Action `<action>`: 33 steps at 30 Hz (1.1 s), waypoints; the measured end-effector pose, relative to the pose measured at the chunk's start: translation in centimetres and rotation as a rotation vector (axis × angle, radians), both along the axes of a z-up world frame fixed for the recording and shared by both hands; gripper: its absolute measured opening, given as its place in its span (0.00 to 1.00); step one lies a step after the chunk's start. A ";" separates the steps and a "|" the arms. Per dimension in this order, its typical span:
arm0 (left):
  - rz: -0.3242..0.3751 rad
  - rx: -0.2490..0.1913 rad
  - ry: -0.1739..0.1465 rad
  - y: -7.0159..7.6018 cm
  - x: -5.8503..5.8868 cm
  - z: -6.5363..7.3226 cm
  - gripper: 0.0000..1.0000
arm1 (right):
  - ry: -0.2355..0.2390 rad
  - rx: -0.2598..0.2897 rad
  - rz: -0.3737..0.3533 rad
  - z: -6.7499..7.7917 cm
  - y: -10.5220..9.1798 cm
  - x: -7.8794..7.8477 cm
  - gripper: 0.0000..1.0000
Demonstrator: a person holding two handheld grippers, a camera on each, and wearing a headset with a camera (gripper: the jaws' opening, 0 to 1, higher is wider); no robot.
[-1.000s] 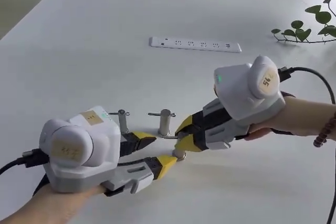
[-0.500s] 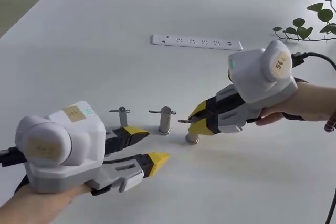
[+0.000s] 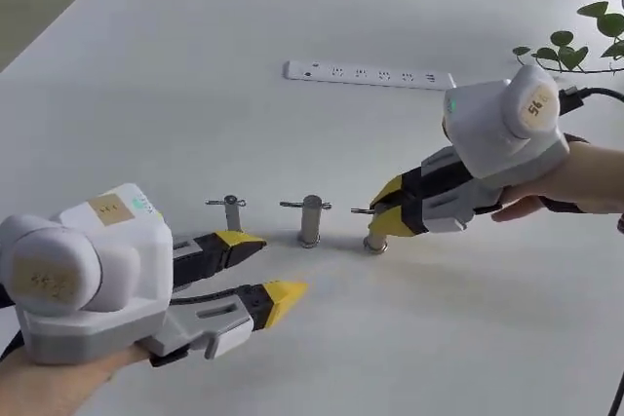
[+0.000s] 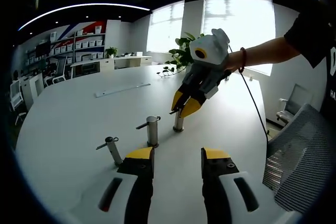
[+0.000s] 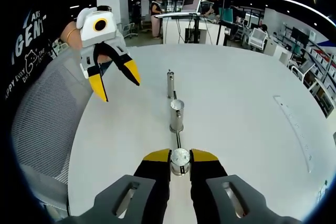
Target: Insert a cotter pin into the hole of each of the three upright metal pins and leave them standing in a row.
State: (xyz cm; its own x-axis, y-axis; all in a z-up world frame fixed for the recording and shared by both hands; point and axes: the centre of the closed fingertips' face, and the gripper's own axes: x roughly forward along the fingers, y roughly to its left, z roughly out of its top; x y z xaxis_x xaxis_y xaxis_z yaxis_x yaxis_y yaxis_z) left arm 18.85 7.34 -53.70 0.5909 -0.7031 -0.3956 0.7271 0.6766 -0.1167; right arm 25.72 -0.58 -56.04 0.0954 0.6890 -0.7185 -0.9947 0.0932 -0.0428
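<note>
Three upright metal pins stand in a row on the white table. The left pin [image 3: 232, 212] and the middle pin [image 3: 310, 222] each carry a cotter pin through the top. My right gripper [image 3: 386, 211] has its jaws closed on either side of the head of the right pin [image 5: 180, 161], whose base [image 3: 375, 245] shows under the jaws. A cotter pin [image 3: 362, 210] sticks out of that pin toward the middle one. My left gripper [image 3: 270, 265] hangs open and holds nothing, near the left pin and a little in front of the row.
A white power strip [image 3: 370, 75] lies farther back on the table [image 3: 195, 65]. Green plant leaves [image 3: 575, 51] reach in at the far right. A grey mesh chair [image 4: 304, 161] stands beside the table.
My left gripper has drawn back to the left, away from the right pin, and stays open. The right gripper stays at the right pin. The head view has shifted.
</note>
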 end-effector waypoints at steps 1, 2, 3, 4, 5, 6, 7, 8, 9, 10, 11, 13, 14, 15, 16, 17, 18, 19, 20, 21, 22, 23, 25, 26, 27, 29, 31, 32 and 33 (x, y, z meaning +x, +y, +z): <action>0.003 0.001 0.003 0.1 0.0 0.0 0.34 | 0.001 0.000 -0.002 0.0 -0.1 0.1 0.08; 0.006 0.000 0.005 0.1 0.1 0.0 0.34 | 0.002 0.001 -0.004 -0.1 -0.1 0.2 0.08; 0.006 0.000 0.001 0.2 0.1 0.0 0.34 | 0.002 -0.001 -0.002 -0.1 -0.1 0.2 0.08; 0.005 0.000 0.000 0.1 0.1 0.1 0.34 | 0.003 -0.001 0.000 -0.1 -0.2 0.3 0.08; 0.005 0.000 -0.001 0.1 0.2 0.1 0.34 | 0.005 -0.001 0.001 -0.1 -0.2 0.3 0.08; 0.005 0.000 -0.002 0.1 0.2 0.1 0.35 | 0.008 0.000 0.003 -0.1 -0.2 0.3 0.08; 0.003 -0.001 -0.003 0.1 0.2 0.2 0.35 | 0.011 0.001 0.003 -0.2 -0.2 0.4 0.08; 0.003 -0.001 -0.003 0.1 0.2 0.2 0.35 | 0.012 0.001 0.003 -0.2 -0.2 0.4 0.08; 0.003 0.000 -0.004 0.0 0.3 0.2 0.35 | 0.010 0.000 0.007 -0.2 -0.2 0.4 0.08; 0.003 0.000 -0.005 0.0 0.3 0.2 0.35 | 0.010 0.000 0.006 -0.3 -0.2 0.4 0.08; 0.003 -0.002 -0.004 0.0 0.3 0.3 0.35 | 0.009 0.000 0.006 -0.3 -0.3 0.5 0.08; 0.002 -0.001 -0.004 0.0 0.3 0.3 0.35 | 0.015 0.004 0.003 -0.3 -0.3 0.6 0.08; 0.002 -0.001 -0.003 0.0 0.2 0.2 0.35 | 0.021 0.007 0.000 -0.3 -0.3 0.6 0.09; 0.001 0.000 -0.001 0.0 0.2 0.2 0.35 | 0.025 0.009 -0.001 -0.3 -0.4 0.7 0.09; 0.001 0.003 -0.001 0.1 0.2 0.2 0.35 | 0.032 0.011 0.002 -0.3 -0.4 0.6 0.09; 0.001 0.005 -0.001 0.1 0.2 0.2 0.35 | 0.036 0.013 0.003 -0.3 -0.4 0.6 0.09; 0.001 0.006 0.001 0.2 0.2 0.2 0.35 | 0.041 0.016 0.006 -0.3 -0.5 0.6 0.09; 0.002 0.007 0.003 0.2 0.2 0.1 0.35 | 0.045 0.019 0.009 -0.3 -0.4 0.6 0.09; 0.002 0.009 0.003 0.3 0.1 0.1 0.35 | 0.051 0.018 0.016 -0.3 -0.5 0.5 0.09; 0.001 0.009 0.003 0.3 0.1 0.1 0.35 | 0.057 0.017 0.019 -0.3 -0.5 0.5 0.09; 0.002 0.010 0.004 0.3 0.1 0.1 0.35 | 0.056 0.019 0.023 -0.3 -0.4 0.5 0.09; 0.001 0.012 0.004 0.4 0.0 0.1 0.35 | 0.059 0.020 0.024 -0.3 -0.4 0.5 0.09; 0.003 0.014 0.006 0.5 0.0 0.1 0.35 | 0.058 0.024 0.024 -0.3 -0.4 0.5 0.09; 0.004 0.015 0.007 0.5 0.0 0.1 0.35 | 0.055 0.024 0.029 -0.3 -0.4 0.5 0.09; 0.004 0.016 0.008 0.6 0.0 0.0 0.35 | 0.054 0.024 0.031 -0.3 -0.4 0.5 0.09; 0.004 0.020 0.008 0.6 -0.1 0.0 0.35 | 0.042 0.021 0.049 -0.3 -0.3 0.5 0.09; 0.003 0.021 0.010 0.7 -0.1 0.0 0.35 | 0.042 0.021 0.050 -0.3 -0.3 0.6 0.09; 0.003 0.022 0.010 0.7 -0.1 0.0 0.35 | 0.038 0.020 0.055 -0.3 -0.3 0.6 0.09; 0.003 0.025 0.010 0.7 -0.1 0.0 0.35 | 0.028 0.019 0.068 -0.3 -0.3 0.6 0.09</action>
